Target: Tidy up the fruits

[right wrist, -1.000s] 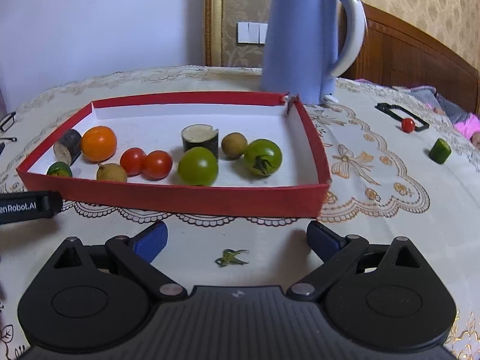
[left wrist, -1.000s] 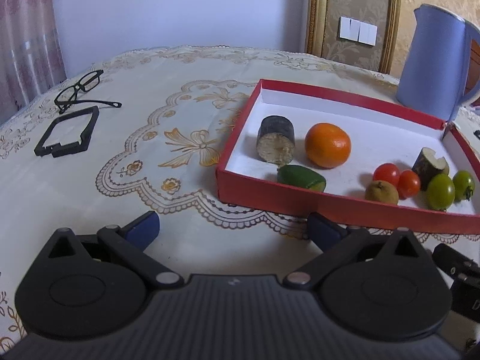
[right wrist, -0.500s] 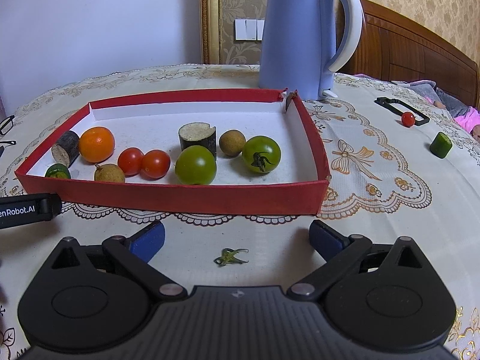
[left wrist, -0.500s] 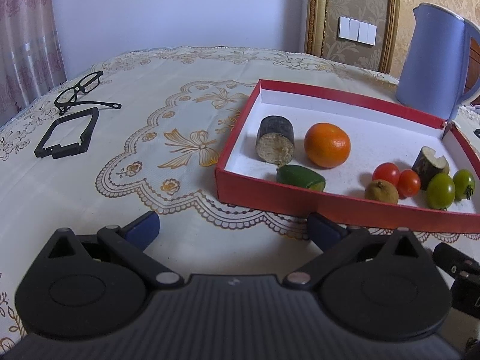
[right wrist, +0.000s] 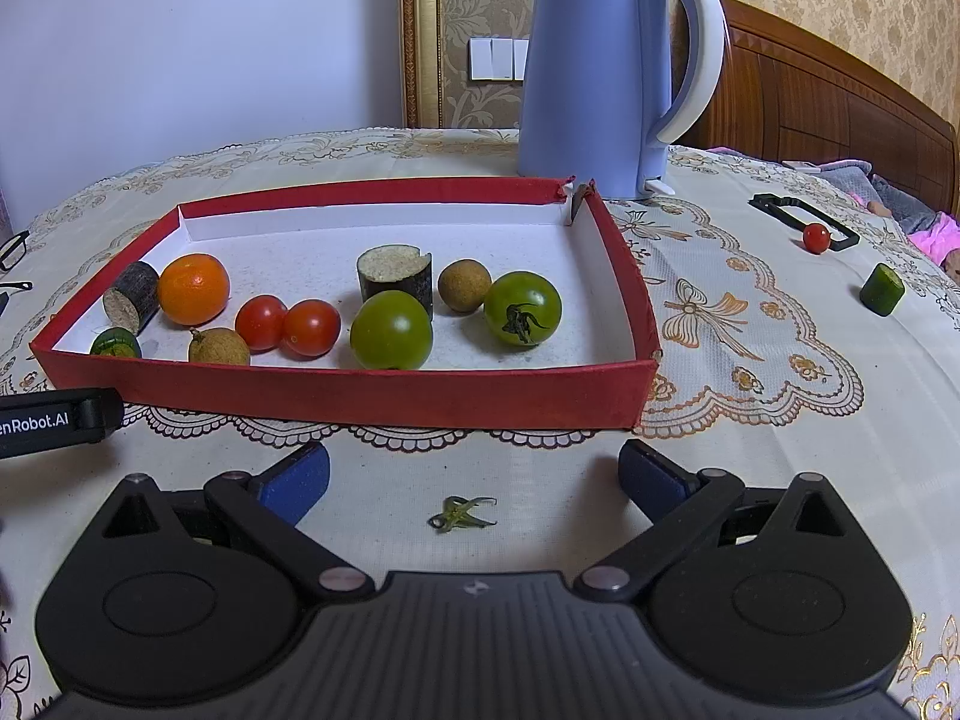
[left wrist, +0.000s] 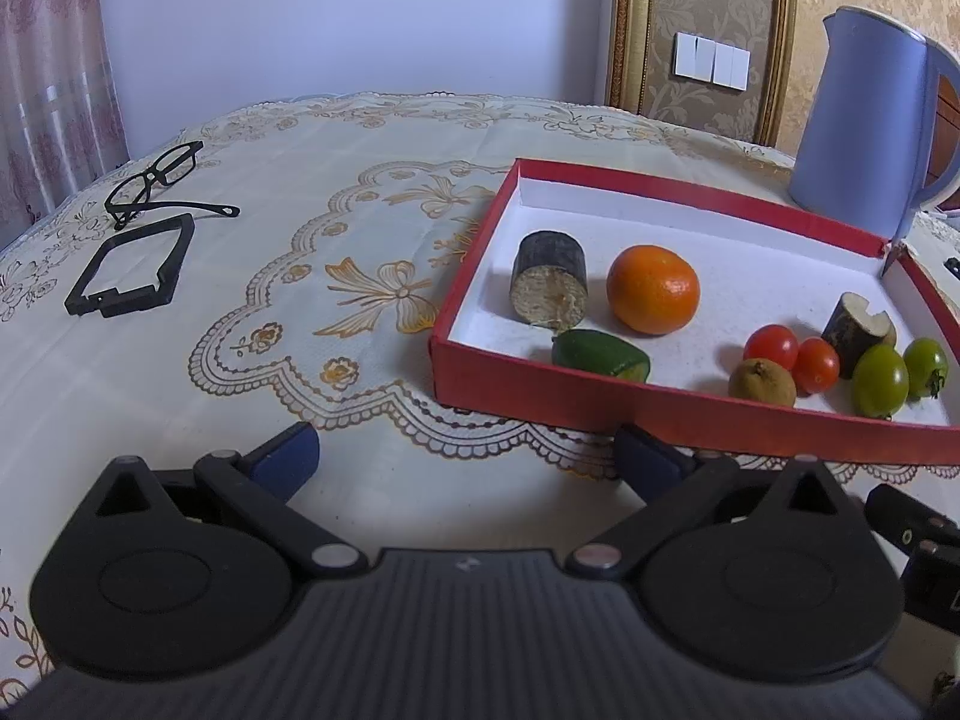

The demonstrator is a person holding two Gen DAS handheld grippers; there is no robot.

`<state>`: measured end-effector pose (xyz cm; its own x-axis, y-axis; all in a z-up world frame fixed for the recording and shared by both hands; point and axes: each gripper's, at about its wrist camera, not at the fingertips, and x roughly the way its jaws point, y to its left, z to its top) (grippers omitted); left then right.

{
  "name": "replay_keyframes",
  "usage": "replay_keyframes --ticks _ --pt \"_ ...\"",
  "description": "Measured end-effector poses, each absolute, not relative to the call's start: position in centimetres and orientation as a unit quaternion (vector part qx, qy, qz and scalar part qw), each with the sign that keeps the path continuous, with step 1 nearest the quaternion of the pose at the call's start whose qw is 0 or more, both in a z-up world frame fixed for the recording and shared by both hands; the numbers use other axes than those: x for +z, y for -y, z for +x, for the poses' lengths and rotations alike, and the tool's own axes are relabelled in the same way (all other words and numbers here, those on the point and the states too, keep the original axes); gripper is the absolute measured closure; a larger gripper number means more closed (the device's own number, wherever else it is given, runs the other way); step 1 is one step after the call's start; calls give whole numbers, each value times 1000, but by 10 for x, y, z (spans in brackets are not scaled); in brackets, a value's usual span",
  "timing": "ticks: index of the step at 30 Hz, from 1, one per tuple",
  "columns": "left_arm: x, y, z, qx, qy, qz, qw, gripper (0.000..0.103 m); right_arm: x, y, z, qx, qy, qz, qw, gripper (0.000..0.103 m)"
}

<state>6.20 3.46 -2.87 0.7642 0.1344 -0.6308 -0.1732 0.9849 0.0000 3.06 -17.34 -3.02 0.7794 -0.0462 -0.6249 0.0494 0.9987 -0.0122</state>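
Observation:
A red shallow box (right wrist: 384, 396) (left wrist: 690, 414) lies on the tablecloth and holds an orange (right wrist: 194, 288) (left wrist: 653, 290), two red tomatoes (right wrist: 287, 324), two green tomatoes (right wrist: 522, 309), two brown longans (right wrist: 464, 285), dark cut stalk pieces (right wrist: 395, 273) and a green piece (right wrist: 115, 343). Outside the box, far right, a small red tomato (right wrist: 816, 237) and a green piece (right wrist: 881, 289) rest on the cloth. My right gripper (right wrist: 474, 474) hovers open in front of the box, empty. My left gripper (left wrist: 465, 456) is open and empty before the box's left corner.
A blue kettle (right wrist: 594, 72) stands behind the box. A green tomato stem (right wrist: 461, 513) lies between my right fingers. Black glasses (left wrist: 157, 177) and a black frame (left wrist: 135, 267) sit at the far left. Another black frame (right wrist: 801, 219) lies by the loose red tomato.
The right wrist view has risen and shifted slightly, so the box and kettle sit a little lower and closer. The left gripper has hardly moved. No fruit has moved.

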Motion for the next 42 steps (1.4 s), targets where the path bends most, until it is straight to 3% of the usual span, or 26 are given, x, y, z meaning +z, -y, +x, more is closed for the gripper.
replay_keyframes --ticks 42 --pt "-29 -37 61 67 -333 -22 940 0 -30 173 30 -25 -331 2 943 0"
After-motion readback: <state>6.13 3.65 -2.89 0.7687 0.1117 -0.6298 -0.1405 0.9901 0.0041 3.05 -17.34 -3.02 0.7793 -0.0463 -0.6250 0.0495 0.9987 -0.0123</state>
